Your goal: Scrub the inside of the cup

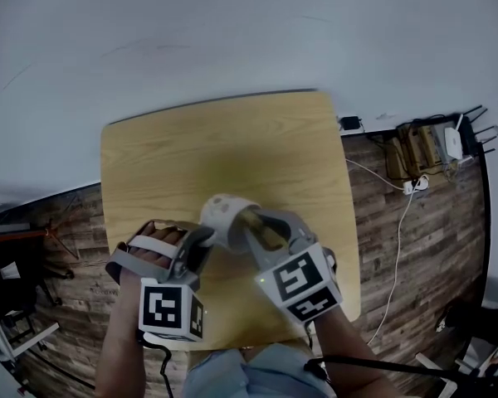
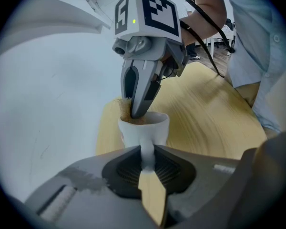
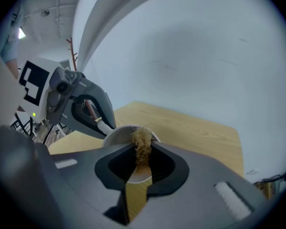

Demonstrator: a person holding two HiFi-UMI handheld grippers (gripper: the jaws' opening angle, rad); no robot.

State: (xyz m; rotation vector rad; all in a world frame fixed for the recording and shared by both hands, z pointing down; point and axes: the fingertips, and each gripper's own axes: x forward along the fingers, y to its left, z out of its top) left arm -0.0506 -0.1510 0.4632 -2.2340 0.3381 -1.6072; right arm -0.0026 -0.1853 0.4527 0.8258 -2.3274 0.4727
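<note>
- The left gripper [image 2: 147, 162] is clamped on the thin handle of the white cup [image 2: 145, 128], which is over the wooden table [image 1: 232, 148]. A hard push inside could twist the cup in that narrow hold or slip it free.
- The right gripper [image 3: 139, 152] is closed on a tuft of brown scrubber [image 3: 142, 142] at the cup's mouth. The loose fibres could pull out of the pinch.
- The right gripper's tips reach into the mouth, so a wide sweep may knock the wall.

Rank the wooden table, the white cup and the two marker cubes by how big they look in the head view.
1. wooden table
2. left marker cube and right marker cube, about alike; nearer the camera
3. white cup, partly covered
</note>
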